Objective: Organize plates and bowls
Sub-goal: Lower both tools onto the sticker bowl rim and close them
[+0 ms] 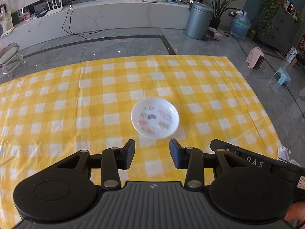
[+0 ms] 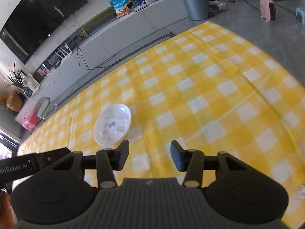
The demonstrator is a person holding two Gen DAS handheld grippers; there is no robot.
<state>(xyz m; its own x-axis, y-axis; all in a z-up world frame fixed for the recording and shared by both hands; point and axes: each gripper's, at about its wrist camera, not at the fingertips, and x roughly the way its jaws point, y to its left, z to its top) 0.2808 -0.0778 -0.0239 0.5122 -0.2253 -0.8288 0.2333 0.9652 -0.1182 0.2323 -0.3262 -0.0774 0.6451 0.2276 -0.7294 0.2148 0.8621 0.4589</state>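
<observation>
A: Plate (image 1: 155,118) position?
B: Sat flat on the yellow checked desk (image 1: 76,99), just ahead of left claw (image 1: 152,153), ahead-left of right claw (image 2: 149,156).
A: Claws?
B: Both released, nothing between the jaws.

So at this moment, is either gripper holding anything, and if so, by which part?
Nothing is held. The left gripper and right gripper both stand open with only tablecloth between their fingers; the white dish lies free on the cloth.
</observation>
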